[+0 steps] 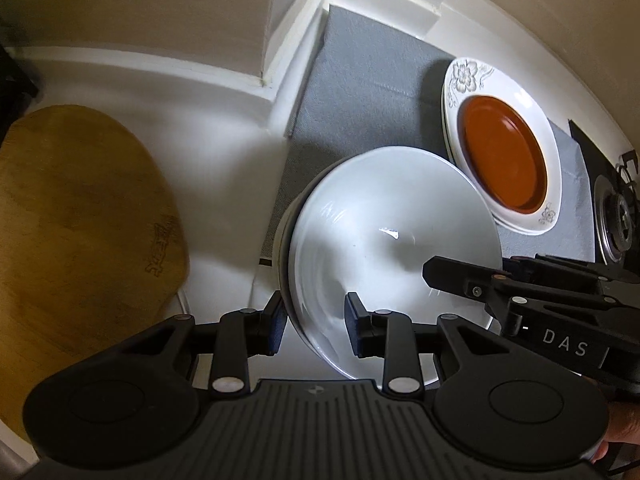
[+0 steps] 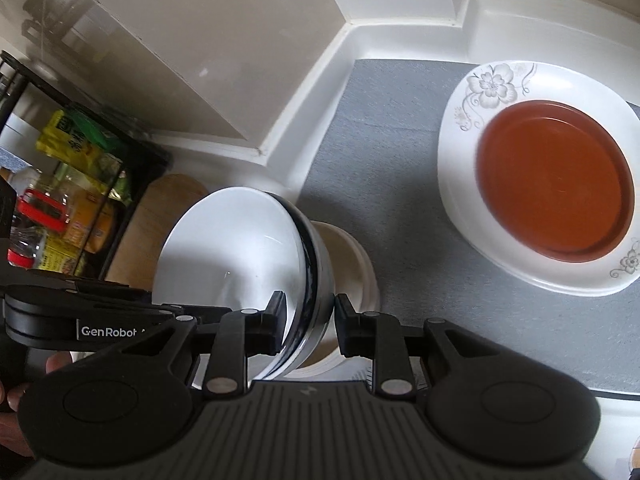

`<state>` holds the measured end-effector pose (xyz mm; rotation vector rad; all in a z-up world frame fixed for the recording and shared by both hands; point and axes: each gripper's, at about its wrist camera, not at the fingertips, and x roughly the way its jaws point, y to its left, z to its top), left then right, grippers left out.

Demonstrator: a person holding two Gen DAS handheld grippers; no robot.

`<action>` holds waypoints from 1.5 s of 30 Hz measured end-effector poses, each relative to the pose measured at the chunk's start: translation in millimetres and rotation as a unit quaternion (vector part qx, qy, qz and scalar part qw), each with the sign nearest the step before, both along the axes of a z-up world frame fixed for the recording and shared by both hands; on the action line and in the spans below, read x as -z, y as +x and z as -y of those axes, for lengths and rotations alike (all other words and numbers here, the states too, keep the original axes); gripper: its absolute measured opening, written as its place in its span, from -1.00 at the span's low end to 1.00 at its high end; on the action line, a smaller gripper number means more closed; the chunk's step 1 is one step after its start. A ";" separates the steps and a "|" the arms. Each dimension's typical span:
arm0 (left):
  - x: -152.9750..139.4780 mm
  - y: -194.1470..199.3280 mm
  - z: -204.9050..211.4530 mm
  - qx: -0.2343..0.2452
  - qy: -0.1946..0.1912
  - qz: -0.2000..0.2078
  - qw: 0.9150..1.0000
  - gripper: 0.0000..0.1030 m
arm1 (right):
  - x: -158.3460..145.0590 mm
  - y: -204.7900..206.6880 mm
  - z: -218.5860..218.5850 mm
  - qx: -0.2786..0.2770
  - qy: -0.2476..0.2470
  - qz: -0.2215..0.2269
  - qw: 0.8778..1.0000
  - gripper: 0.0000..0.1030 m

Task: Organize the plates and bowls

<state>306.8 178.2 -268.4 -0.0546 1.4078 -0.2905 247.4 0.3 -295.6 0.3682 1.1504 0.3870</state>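
Note:
A white bowl (image 1: 384,240) sits nested in another bowl with a dark rim band; it also shows in the right wrist view (image 2: 232,248). My left gripper (image 1: 316,320) straddles the bowls' near-left rim, with a gap between its pads and the rim. My right gripper (image 2: 310,320) straddles the opposite rim, one finger inside and one outside, also with a gap. It shows in the left wrist view too (image 1: 460,276). A brown plate (image 1: 504,156) lies on stacked white flowered plates (image 1: 468,76) at the right; both show in the right wrist view (image 2: 556,180) (image 2: 492,84).
A grey mat (image 1: 360,92) covers the white counter under the dishes. A wooden cutting board (image 1: 80,220) lies at the left. A gas burner (image 1: 616,216) is at the far right. A black rack with packets and bottles (image 2: 68,184) stands at the left in the right wrist view.

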 end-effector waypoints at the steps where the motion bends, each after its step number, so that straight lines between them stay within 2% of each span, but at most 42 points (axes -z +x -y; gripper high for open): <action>1: 2.3 0.6 0.7 0.001 0.000 -0.003 1.000 -0.36 | 1.3 -0.1 -1.0 -0.003 -0.005 0.001 1.000 -0.45; 5: 10.6 1.8 4.9 0.007 0.006 -0.009 1.000 -0.37 | 9.0 0.6 -4.2 -0.006 -0.022 -0.001 1.000 -0.45; 13: 11.2 -0.2 7.6 0.015 0.013 0.009 1.000 -0.38 | 8.0 0.9 -15.9 -0.039 -0.073 0.025 0.996 -0.33; 18: 5.8 -2.0 1.0 0.008 -0.004 0.016 1.000 -0.38 | 6.4 -1.0 -12.9 -0.038 -0.063 0.022 0.997 -0.26; 25: -20.1 -1.5 -4.8 0.018 -0.018 0.067 0.997 -0.39 | -11.7 -3.8 1.9 -0.022 -0.029 0.046 0.998 -0.26; 27: -22.5 -2.4 -4.3 0.024 -0.016 0.073 0.997 -0.39 | -16.5 -2.9 5.2 -0.022 -0.022 0.055 0.998 -0.44; 29: -18.7 -2.3 -5.3 0.025 -0.015 0.061 0.998 -0.39 | -16.6 -2.6 7.4 -0.018 -0.026 0.053 0.998 -0.68; 32: -12.4 -3.5 -8.2 0.021 -0.014 0.042 0.999 -0.42 | -14.1 -7.0 10.9 -0.011 -0.016 0.046 0.999 -0.78; 37: 0.8 -7.3 -11.8 0.011 -0.027 0.027 0.999 -0.42 | -13.7 -19.1 7.8 -0.021 -0.022 0.067 0.997 -0.76; 39: 4.2 -5.4 -11.8 0.003 -0.033 0.016 0.999 -0.42 | -11.1 -18.4 9.0 -0.018 -0.022 0.065 0.997 -0.77; 43: 1.3 -5.1 -11.1 0.003 -0.033 0.019 0.999 -0.40 | -11.8 -17.2 9.2 -0.018 -0.026 0.061 0.998 -0.74; 45: 1.1 -6.0 -12.9 0.010 -0.039 0.019 0.999 -0.19 | -12.7 -16.0 12.1 -0.016 -0.026 0.061 0.998 -0.59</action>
